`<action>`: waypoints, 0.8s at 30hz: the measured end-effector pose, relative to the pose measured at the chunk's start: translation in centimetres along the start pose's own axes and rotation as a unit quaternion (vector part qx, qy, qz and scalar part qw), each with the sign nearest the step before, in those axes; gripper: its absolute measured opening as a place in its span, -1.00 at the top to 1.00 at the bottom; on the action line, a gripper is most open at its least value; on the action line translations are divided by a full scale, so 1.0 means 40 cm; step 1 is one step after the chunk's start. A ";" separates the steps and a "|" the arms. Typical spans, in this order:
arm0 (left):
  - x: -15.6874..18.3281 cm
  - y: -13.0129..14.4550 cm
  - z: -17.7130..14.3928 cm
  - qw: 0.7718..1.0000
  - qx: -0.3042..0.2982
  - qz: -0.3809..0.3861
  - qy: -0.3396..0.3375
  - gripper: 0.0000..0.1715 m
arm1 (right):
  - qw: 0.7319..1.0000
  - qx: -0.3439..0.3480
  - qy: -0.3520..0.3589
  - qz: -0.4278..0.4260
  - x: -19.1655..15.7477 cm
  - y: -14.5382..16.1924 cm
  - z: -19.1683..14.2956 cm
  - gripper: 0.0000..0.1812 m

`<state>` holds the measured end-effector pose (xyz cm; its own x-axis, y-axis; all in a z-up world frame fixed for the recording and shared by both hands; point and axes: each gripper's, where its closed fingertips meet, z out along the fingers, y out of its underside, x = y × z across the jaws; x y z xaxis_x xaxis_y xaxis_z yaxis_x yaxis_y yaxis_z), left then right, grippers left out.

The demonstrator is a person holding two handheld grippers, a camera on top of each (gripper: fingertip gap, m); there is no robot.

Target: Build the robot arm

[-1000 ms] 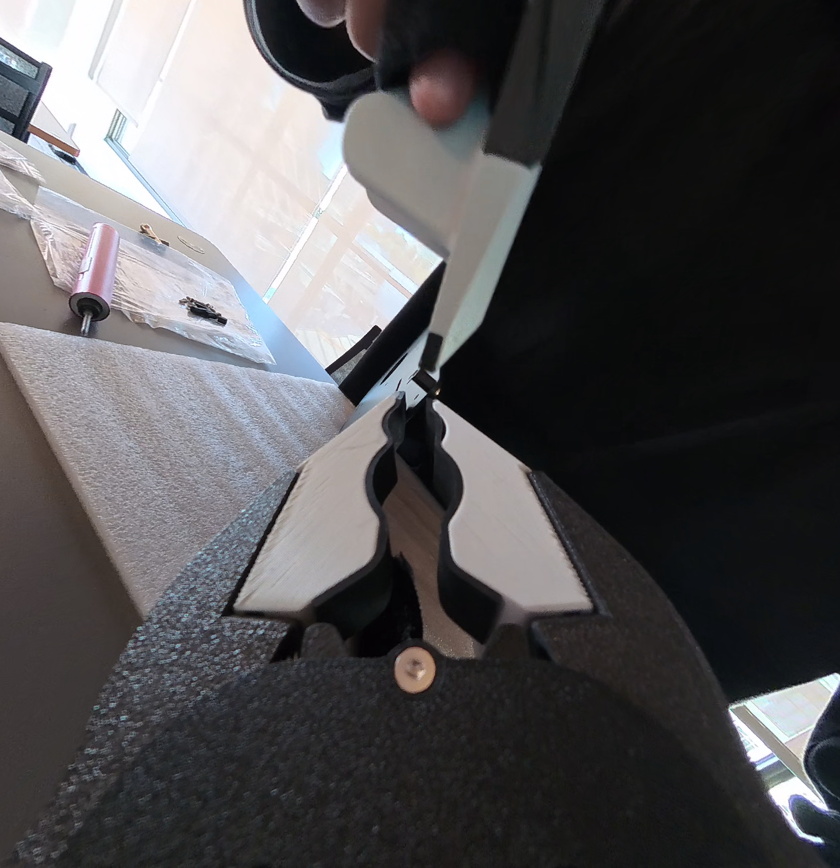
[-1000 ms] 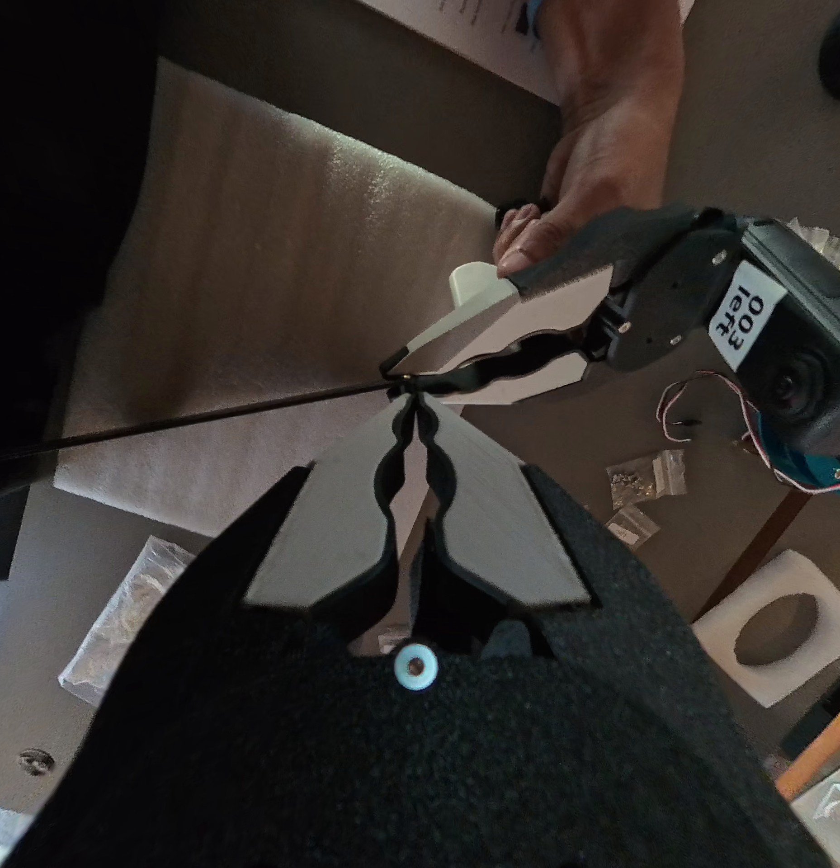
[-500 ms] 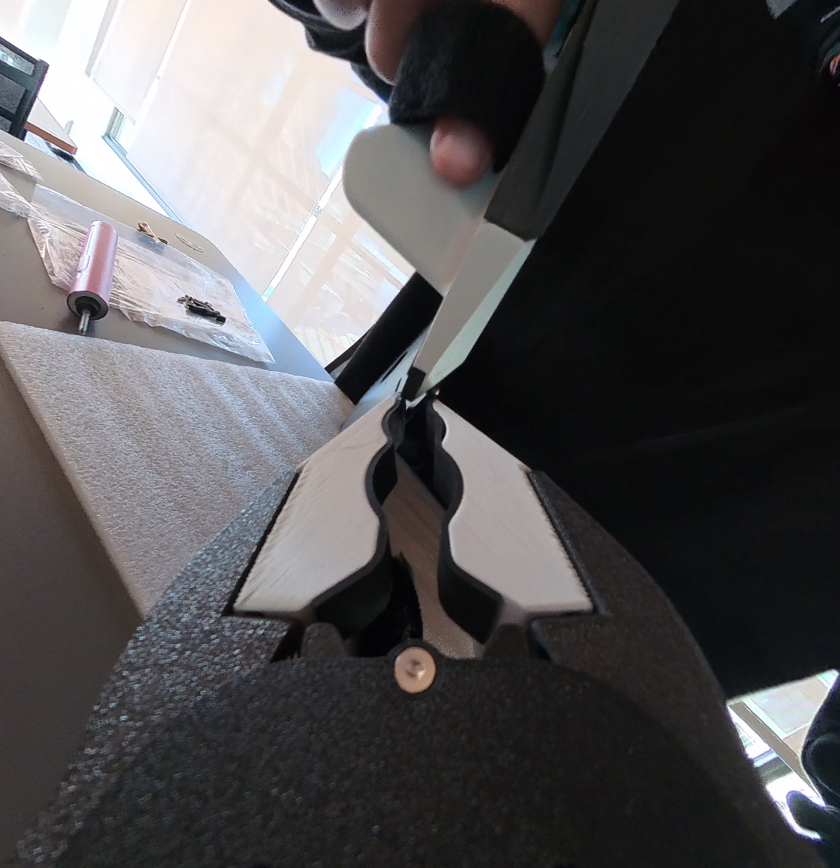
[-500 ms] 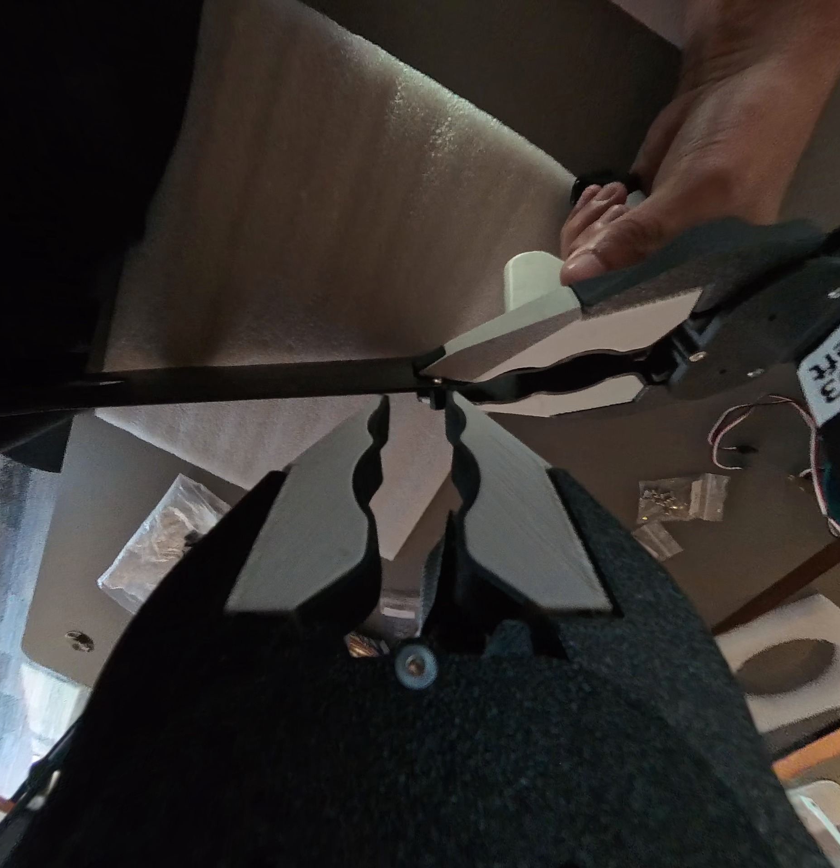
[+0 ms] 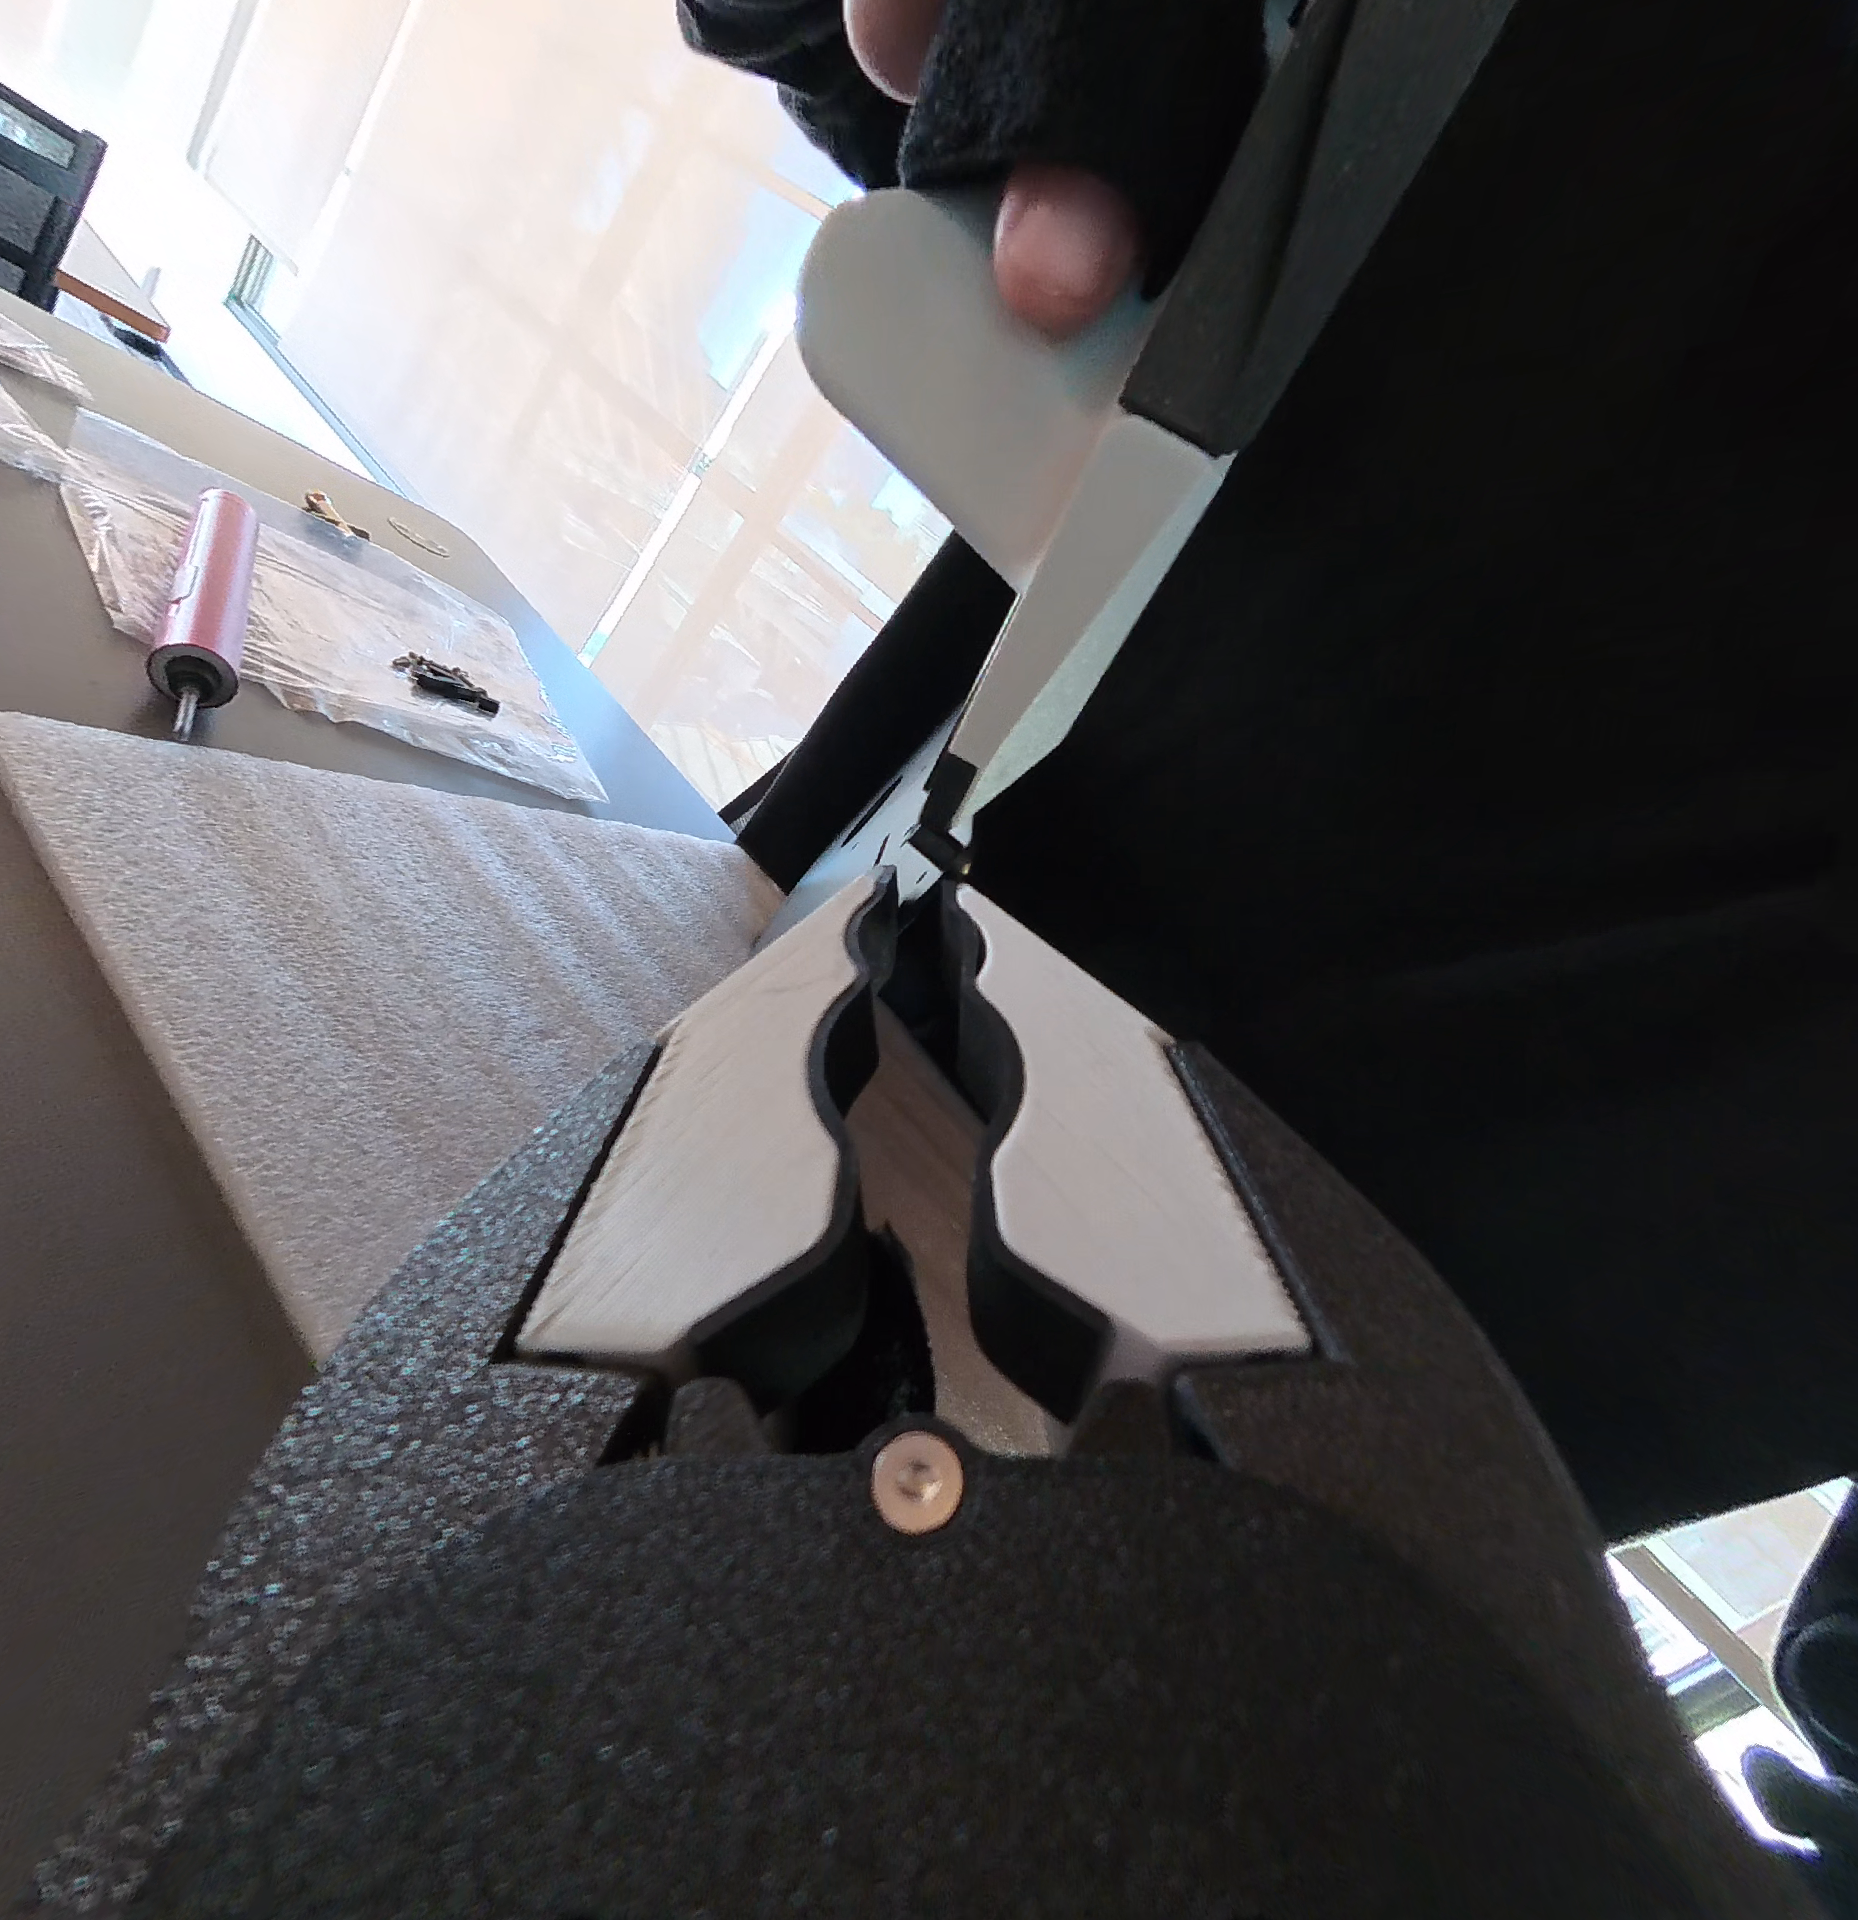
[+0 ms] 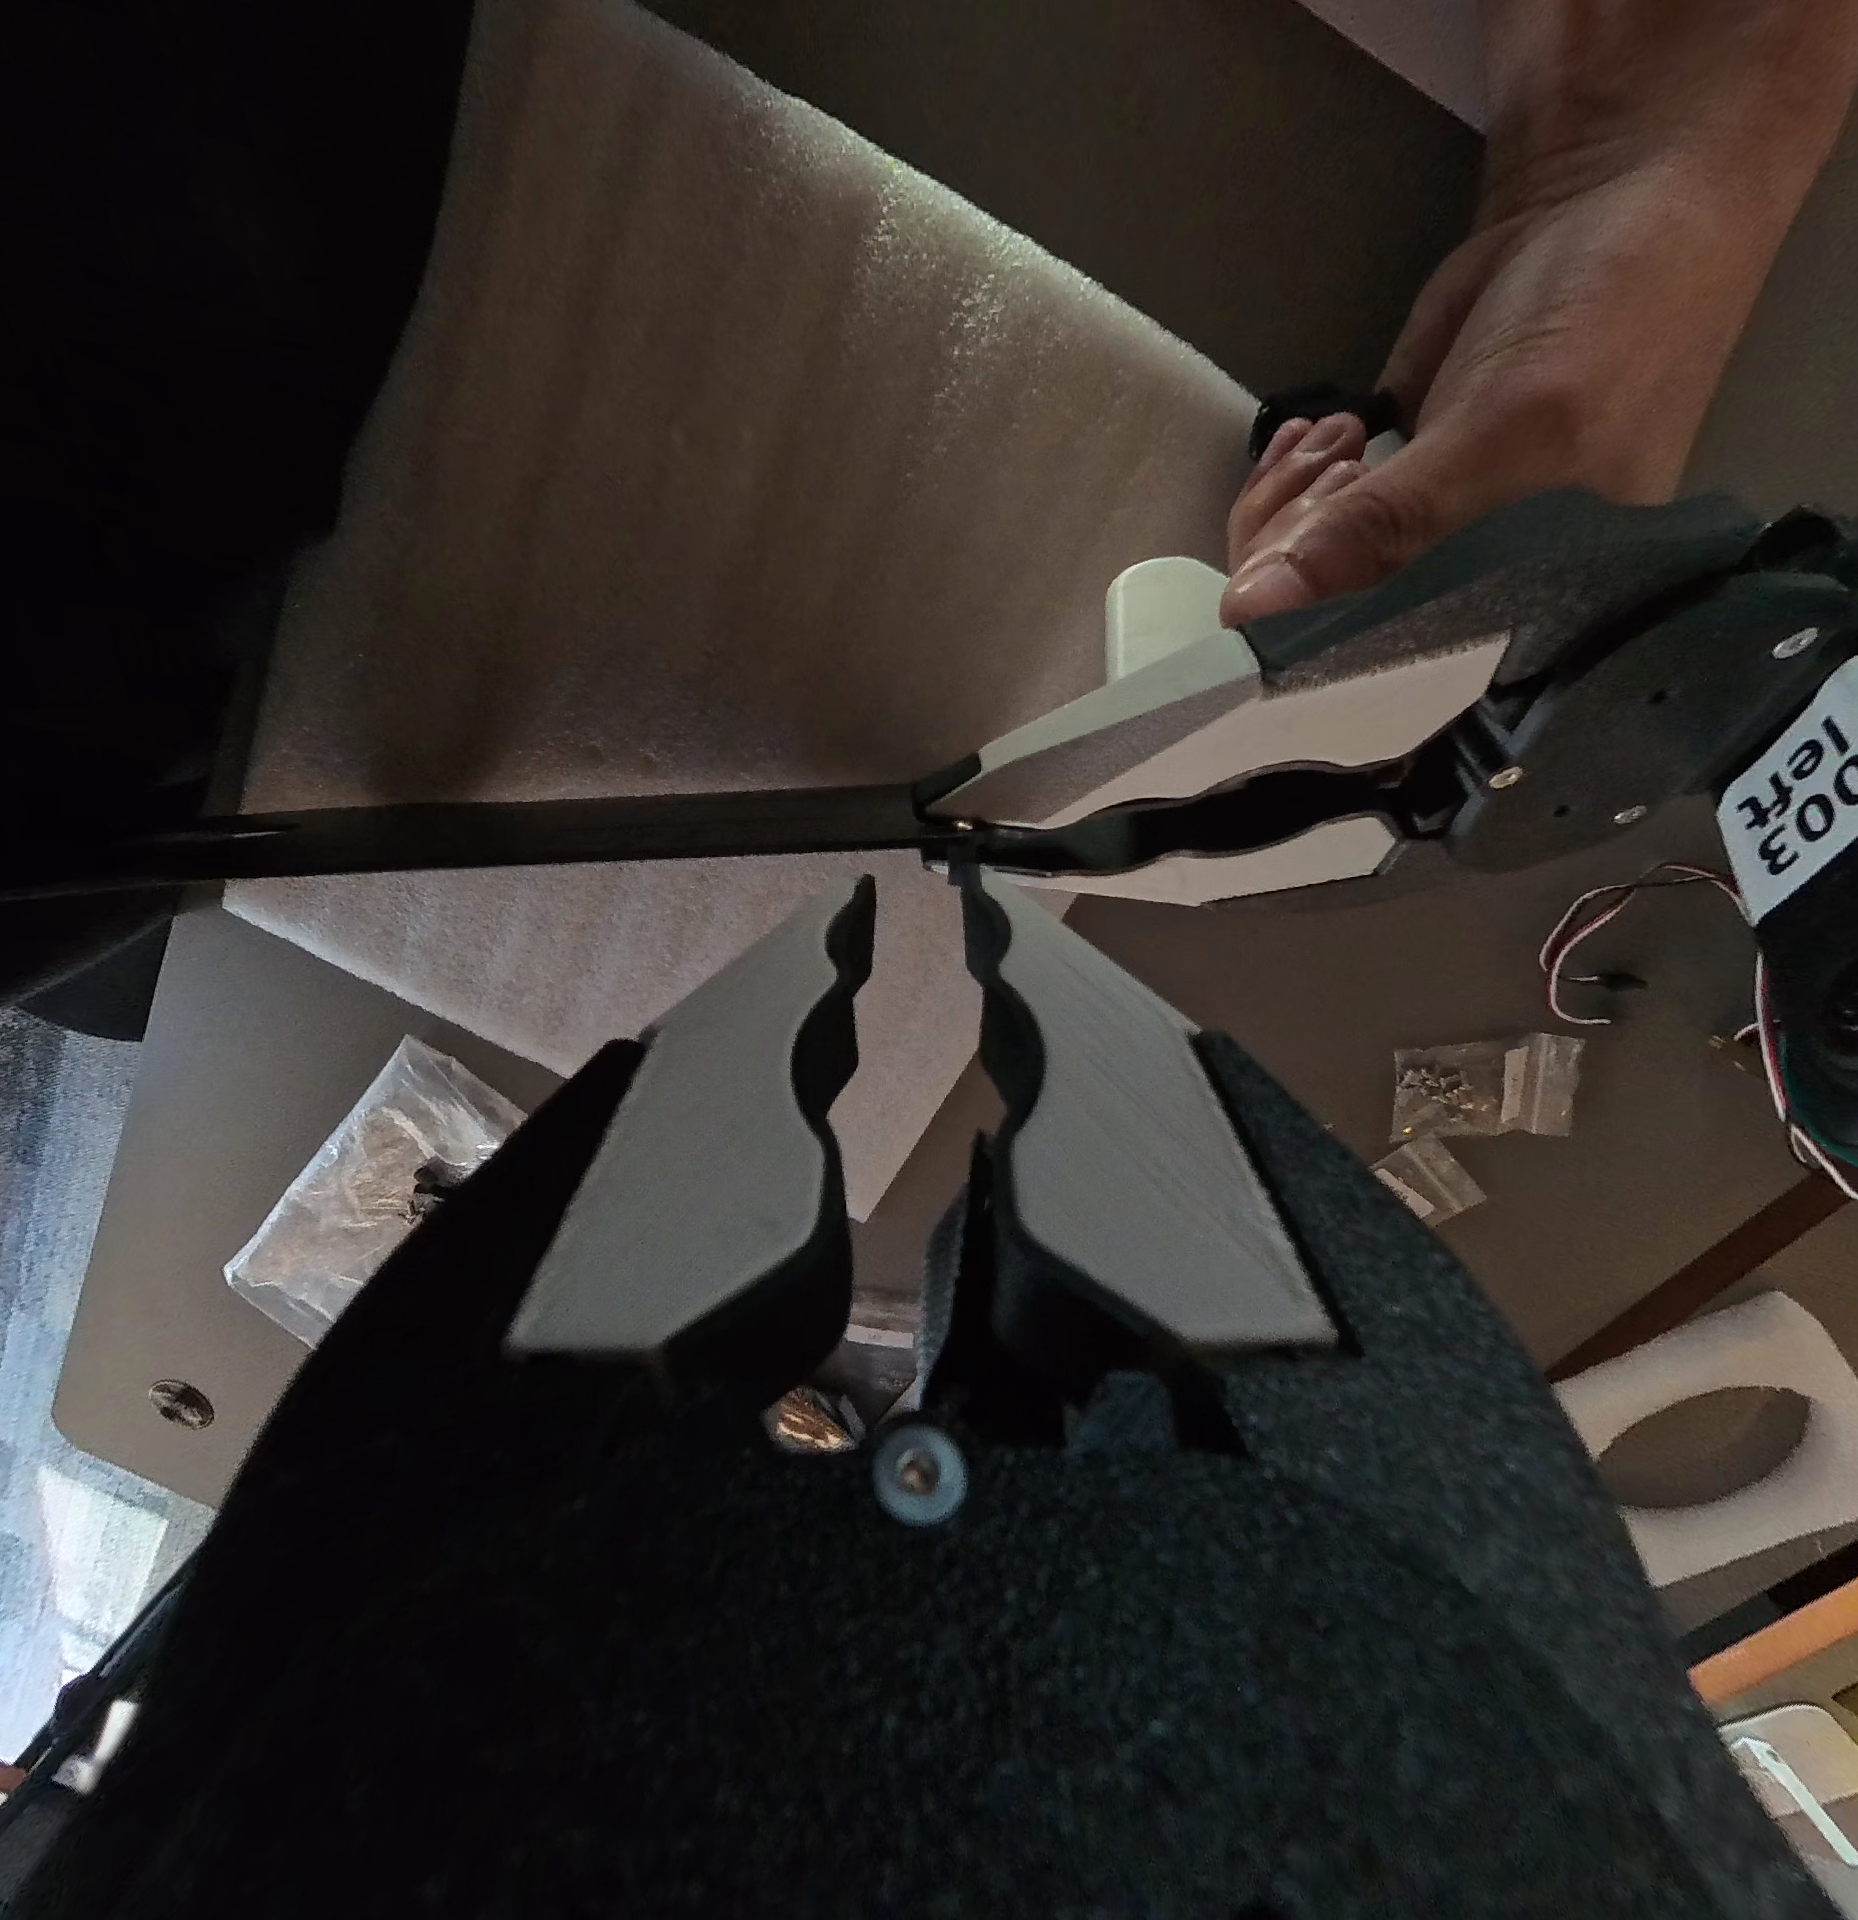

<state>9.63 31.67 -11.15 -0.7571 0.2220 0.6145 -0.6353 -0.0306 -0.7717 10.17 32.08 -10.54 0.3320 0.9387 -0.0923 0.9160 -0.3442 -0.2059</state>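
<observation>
A thin black strip (image 6: 592, 836) runs level above a white foam sheet (image 6: 696, 468), its end pinched betw. the closed tips of the left gripper (image 6: 940, 821). The right gripper (image 6: 914, 894) sits just under that end w/ jaws apart, gripping nothing. Small parts bags (image 6: 1486, 1086) and a red cylinder (image 5: 206, 592) lie on the grey table (image 6: 1268, 997).

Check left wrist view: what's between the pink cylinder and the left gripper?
Mostly the foam sheet, plus the edge of the clear bag under the cylinder. It reaches the left gripper; the left wrist view shows it.
</observation>
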 end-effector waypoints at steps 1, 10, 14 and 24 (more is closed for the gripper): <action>-0.001 -0.001 0.000 1.000 0.001 0.000 -0.001 0.93 | 1.000 -0.006 0.003 -0.003 0.000 0.001 -0.001 0.82; 0.001 0.002 0.001 1.000 -0.002 0.002 0.000 0.92 | 1.000 -0.013 0.014 -0.009 -0.007 0.003 0.027 0.70; -0.002 -0.002 0.001 1.000 0.002 0.000 -0.003 0.92 | 0.999 -0.030 0.022 -0.002 0.015 0.017 0.004 0.74; -0.004 -0.004 0.000 1.000 0.004 -0.002 -0.004 0.93 | 0.999 -0.033 0.005 0.007 0.006 0.018 0.008 0.75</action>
<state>9.86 31.62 -11.13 -0.7561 0.2147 0.6183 -0.6389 -0.0370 -0.7684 10.84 32.04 -11.01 0.3473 0.9339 -0.0851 0.9240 -0.3562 -0.1390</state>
